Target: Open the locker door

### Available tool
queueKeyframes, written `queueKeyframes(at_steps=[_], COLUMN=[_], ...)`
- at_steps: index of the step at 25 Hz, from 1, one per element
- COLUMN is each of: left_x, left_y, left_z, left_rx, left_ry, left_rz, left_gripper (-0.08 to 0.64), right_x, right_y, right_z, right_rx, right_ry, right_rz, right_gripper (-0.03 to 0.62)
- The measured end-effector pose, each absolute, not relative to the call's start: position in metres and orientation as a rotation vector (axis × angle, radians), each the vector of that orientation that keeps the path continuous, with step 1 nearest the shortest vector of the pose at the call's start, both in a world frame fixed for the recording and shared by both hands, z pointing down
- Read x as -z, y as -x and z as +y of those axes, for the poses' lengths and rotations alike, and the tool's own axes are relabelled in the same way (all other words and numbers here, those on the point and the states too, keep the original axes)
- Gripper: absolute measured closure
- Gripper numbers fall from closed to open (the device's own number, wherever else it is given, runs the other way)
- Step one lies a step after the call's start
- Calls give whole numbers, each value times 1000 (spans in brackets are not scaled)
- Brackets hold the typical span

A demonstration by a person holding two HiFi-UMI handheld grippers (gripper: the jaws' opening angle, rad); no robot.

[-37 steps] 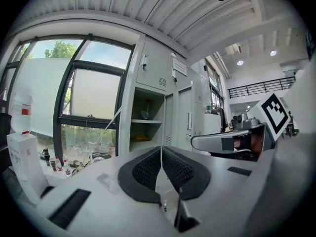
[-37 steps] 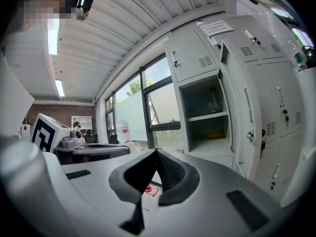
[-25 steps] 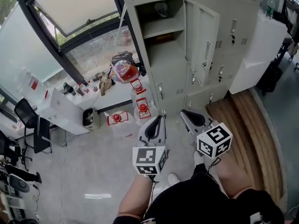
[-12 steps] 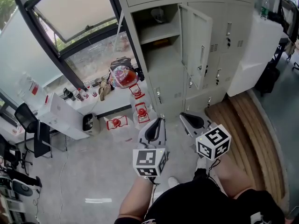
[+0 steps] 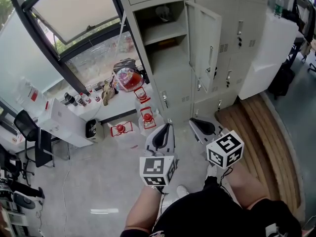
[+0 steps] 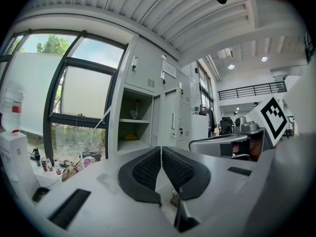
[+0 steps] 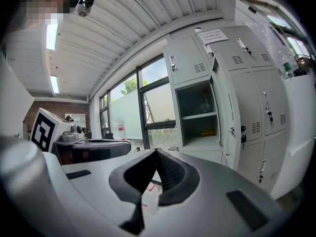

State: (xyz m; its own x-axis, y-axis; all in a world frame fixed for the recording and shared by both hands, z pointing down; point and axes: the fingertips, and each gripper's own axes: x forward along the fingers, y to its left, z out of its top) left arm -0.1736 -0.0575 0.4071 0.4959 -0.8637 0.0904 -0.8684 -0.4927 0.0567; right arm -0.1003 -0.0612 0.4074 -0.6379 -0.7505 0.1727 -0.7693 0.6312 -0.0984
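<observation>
And here we are in front of the tall pale grey metal locker bank (image 5: 217, 14), with the narrow grey metal locker door (image 5: 207, 43) already swung wide, hinged on its right edge and jutting out from the locker bank's face. In the right gripper view that locker door (image 7: 224, 117) shows almost edge-on, just right of the open compartment (image 7: 200, 115). Inside, a grey shelf (image 5: 167, 32) splits the space; a dim rounded object (image 5: 165, 11) sits above it and a small yellow item (image 5: 168, 42) lies below, though what either is I cannot tell. Both tools hang back, well clear of the locker bank and touching nothing. The left gripper (image 5: 169, 125), grey with black ribbed pads, points towards the locker bank's foot, and in its own view the left gripper (image 6: 161, 151) has its pads pressed together with nothing between them. The right gripper (image 5: 193, 122) sits beside it, nearer the locker bank's lower doors, and the right gripper (image 7: 157, 154) also shows its pads meeting at the tip, empty. Each carries a white cube with black square markers: the left cube (image 5: 158, 169) and the right cube (image 5: 225, 148). Left of the locker bank, red-and-clear containers (image 5: 147, 116) cluster on the grey floor under a big window (image 5: 74, 9); right of it, wooden planks (image 5: 256, 127) run along the floor.
</observation>
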Motion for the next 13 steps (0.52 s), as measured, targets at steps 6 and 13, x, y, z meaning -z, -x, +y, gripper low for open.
queueKeyframes(at_steps=[6,13], left_x=[-406,-412], left_y=[173,177], left_z=[-60,-58], left_rx=[-64,-76], left_ry=[-2624,-2622], left_rz=[-1528,-1525], left_gripper=[537,537], right_x=[-407,-413], right_y=[98,103], right_z=[-63,-61], right_rx=[-254,-263], right_ry=[-1284,-1279], right_rz=[-2730,-2727], right_gripper=[538,538])
